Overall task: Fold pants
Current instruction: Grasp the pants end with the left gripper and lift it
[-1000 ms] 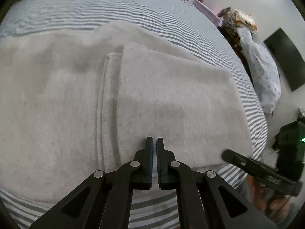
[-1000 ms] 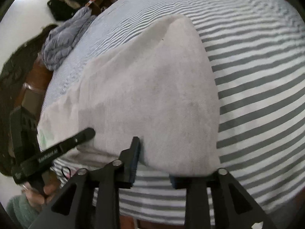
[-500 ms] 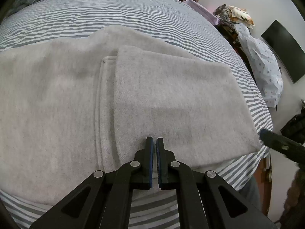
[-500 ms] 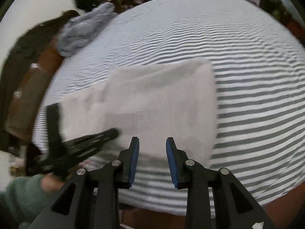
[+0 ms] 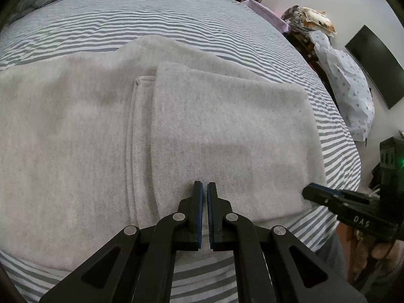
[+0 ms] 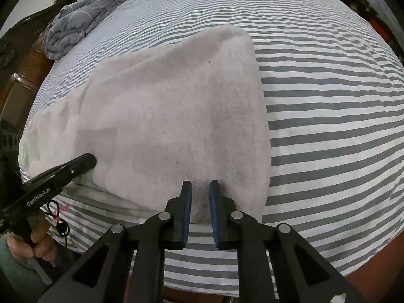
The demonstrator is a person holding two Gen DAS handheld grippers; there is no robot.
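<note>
Left wrist: left claw [image 5: 204, 189] nearly together over pants [image 5: 227, 136]; right claw [image 6: 200, 189] narrowly apart.

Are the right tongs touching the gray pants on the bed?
Cannot tell. In the right wrist view the right tongs overlap the pants' near edge, slightly parted, but no contact or gap shows.

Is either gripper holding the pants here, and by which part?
Left gripper: shut, nothing visibly held. Right gripper: straddles the pants' near edge; grip unclear.
</note>
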